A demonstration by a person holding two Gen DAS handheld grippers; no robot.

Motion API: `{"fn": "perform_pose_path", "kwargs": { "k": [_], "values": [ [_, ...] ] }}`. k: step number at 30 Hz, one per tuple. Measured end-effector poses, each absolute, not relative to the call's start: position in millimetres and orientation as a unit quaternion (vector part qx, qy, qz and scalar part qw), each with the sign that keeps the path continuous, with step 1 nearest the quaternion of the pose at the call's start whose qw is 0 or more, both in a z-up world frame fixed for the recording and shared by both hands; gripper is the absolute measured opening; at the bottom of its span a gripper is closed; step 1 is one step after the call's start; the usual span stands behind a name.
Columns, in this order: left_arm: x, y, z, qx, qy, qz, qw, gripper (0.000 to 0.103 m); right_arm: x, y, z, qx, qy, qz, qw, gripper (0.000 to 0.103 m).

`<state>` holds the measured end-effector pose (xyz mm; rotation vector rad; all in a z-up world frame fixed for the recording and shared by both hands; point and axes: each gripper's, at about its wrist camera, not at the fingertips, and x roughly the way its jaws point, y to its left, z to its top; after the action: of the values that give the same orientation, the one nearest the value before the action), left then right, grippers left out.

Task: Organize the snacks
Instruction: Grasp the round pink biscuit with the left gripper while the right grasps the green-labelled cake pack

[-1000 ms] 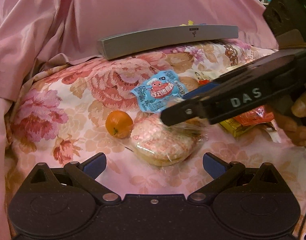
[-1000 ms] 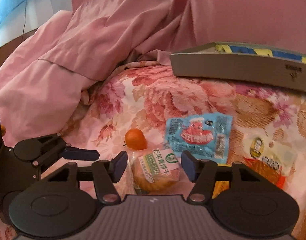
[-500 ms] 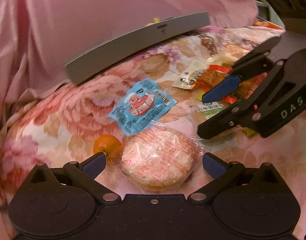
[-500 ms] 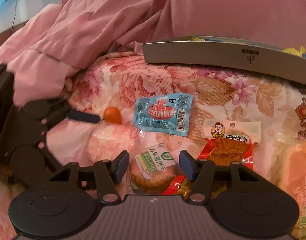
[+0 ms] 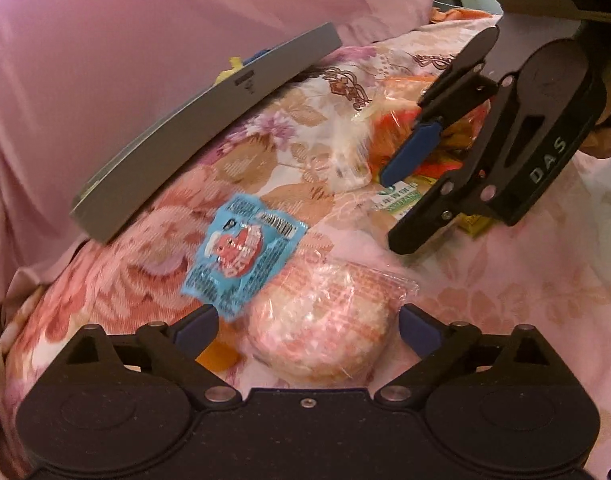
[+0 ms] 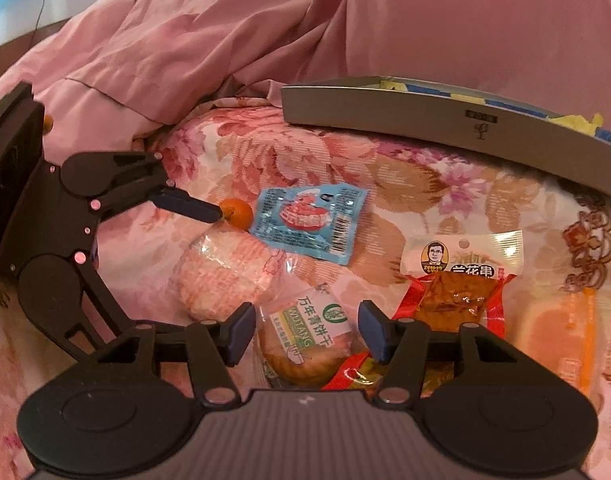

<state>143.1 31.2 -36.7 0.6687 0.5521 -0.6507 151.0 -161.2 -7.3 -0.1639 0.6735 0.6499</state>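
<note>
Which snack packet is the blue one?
The flat packet with the red cartoon, lying beside the small orange fruit. The other packets are pink, green-labelled or red.

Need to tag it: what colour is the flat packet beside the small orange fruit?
Light blue packet with a red-and-white picture; clearest in the right wrist view.

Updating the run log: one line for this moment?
left gripper: open around pink round cake | right gripper: open around green-label biscuit | grey tray: behind

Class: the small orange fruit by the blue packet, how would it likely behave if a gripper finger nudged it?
The orange fruit looks round and smooth, so it would probably roll. The soft floral bedding may slow it. The left gripper sits close beside it.
</note>
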Motion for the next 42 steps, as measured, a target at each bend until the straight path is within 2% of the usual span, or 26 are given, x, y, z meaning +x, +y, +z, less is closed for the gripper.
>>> {"fn": "perform_pose_path", "kwargs": {
  "k": [5,12,26,28,33,37,40,42],
  "values": [
    [151.8,23.4,-35.8,0.317,0.275,-0.314,0.851,0.096,154.1,-176.0,-8.8,-0.041,0.343,0.297,0.89,0.063],
    [155.5,41.1,-33.4,0.229,0.34,-0.311,0.857,0.077,148.7,-173.0,-8.8,-0.062,0.34,0.302,0.889,0.063],
    [102.5,56.6,-28.5,0.143,0.382,-0.21,0.889,0.076,125.5,-168.9,-7.8,-0.078,0.347,0.326,0.876,0.066],
    [102.6,57.2,-28.2,0.146,0.381,-0.213,0.888,0.08,119.5,-167.5,-8.1,-0.082,0.347,0.334,0.873,0.072],
    [115.7,62.2,-30.3,0.138,0.392,-0.224,0.882,0.088,108.8,-156.5,-14.6,-0.128,0.333,0.329,0.875,0.08],
    [120.1,62.9,-30.7,0.151,0.389,-0.24,0.877,0.088,105.7,-146.6,-22.4,-0.18,0.317,0.328,0.872,0.08],
    [122.1,59.8,-31.1,0.164,0.386,-0.248,0.873,0.087,110.7,-146.7,-23.1,-0.174,0.318,0.332,0.871,0.08],
    [123.0,58.3,-31.2,0.168,0.387,-0.249,0.872,0.083,115.1,-147.0,-24.5,-0.161,0.323,0.332,0.872,0.079]
  ]
}}
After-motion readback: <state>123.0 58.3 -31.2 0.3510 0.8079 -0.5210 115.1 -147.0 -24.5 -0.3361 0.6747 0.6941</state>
